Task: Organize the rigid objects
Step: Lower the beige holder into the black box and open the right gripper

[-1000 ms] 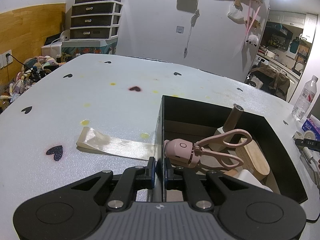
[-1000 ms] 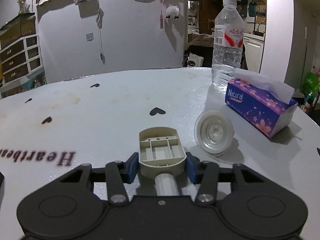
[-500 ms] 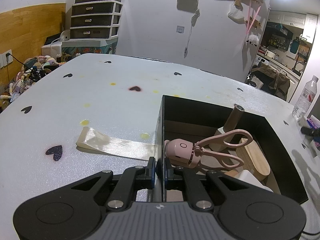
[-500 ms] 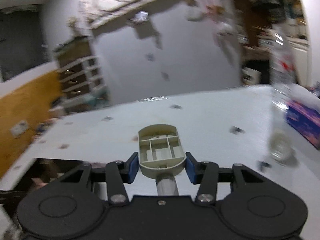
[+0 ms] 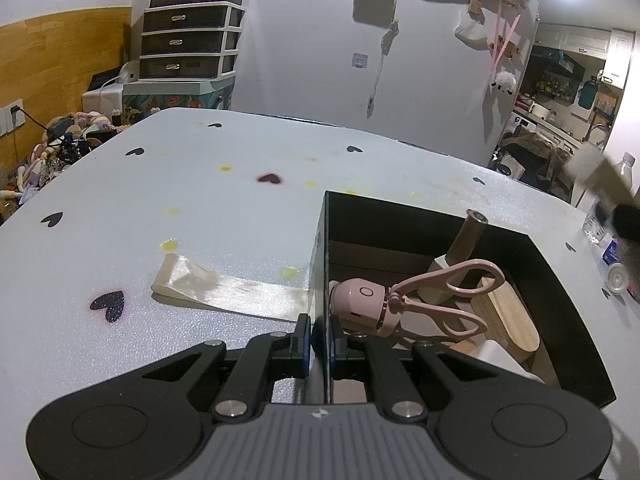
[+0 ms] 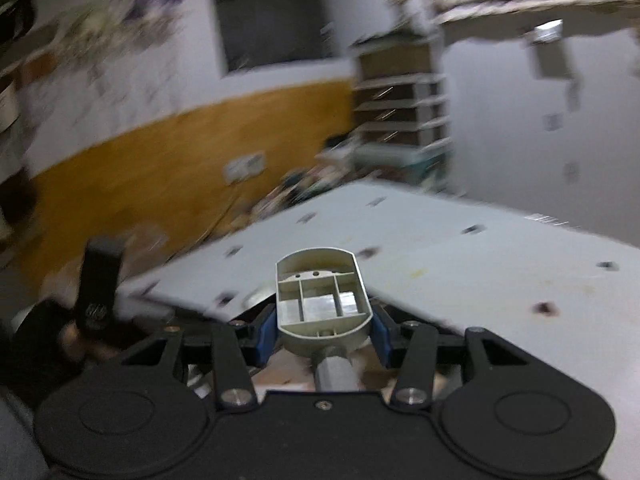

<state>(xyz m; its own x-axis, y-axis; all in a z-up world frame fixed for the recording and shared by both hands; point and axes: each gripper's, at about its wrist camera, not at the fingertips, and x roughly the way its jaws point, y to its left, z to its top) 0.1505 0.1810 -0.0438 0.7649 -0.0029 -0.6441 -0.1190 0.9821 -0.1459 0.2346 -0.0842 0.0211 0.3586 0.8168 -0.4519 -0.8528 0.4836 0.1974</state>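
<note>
white heart-dotted table (image 5: 240, 216), left gripper (image 5: 319, 334) pinching black box (image 5: 440, 220) wall, right gripper (image 6: 323, 334) clamping ribbed beige plastic piece (image 6: 322, 300)

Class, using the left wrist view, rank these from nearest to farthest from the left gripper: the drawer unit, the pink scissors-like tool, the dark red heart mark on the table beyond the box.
1. pink scissors-like tool: inside the black box, just right of the left gripper.
2. dark red heart mark: mid-table, beyond the box.
3. drawer unit: off the table, far left against the wall.
</note>
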